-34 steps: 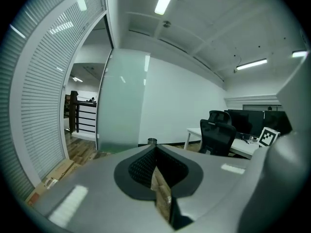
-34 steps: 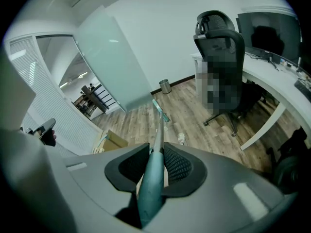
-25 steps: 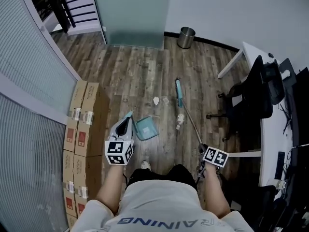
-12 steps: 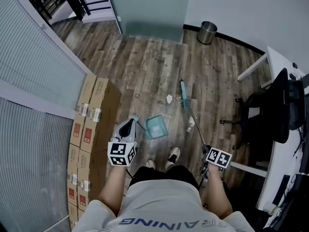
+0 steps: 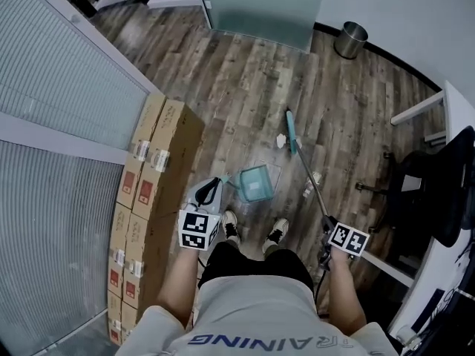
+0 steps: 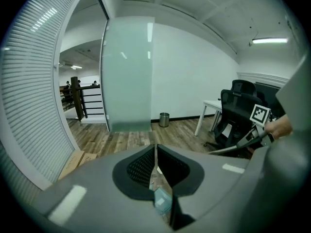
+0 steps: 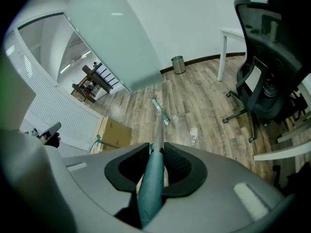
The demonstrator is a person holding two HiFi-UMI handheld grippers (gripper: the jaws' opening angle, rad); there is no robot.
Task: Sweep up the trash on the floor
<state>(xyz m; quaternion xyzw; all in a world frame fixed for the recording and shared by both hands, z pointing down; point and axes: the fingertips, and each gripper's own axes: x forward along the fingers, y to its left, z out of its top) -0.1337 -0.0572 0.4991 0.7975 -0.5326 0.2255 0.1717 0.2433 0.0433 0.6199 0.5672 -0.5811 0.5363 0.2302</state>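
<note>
A grey-brown wood-plank floor point(image 5: 245, 87) runs from stacked brown cardboard boxes point(image 5: 159, 154) at 9 o'clock to a round metal bin point(image 5: 350, 39) at 1 o'clock and a black office chair point(image 5: 438, 184) at 3 o'clock. The left gripper point(image 5: 211, 189) has its jaws pinched together on the handle of a teal plastic dustpan point(image 5: 256, 182), whose tray lies at their 2 o'clock. The right gripper point(image 5: 326, 225) has its jaws clamped on a teal long-handled broom point(image 5: 291, 133); the broom's head lies at their 11 o'clock, just beside white crumpled paper trash point(image 5: 281, 141).

Teal broom head point(image 5: 292, 133) lies beside white trash point(image 5: 281, 141).
</note>
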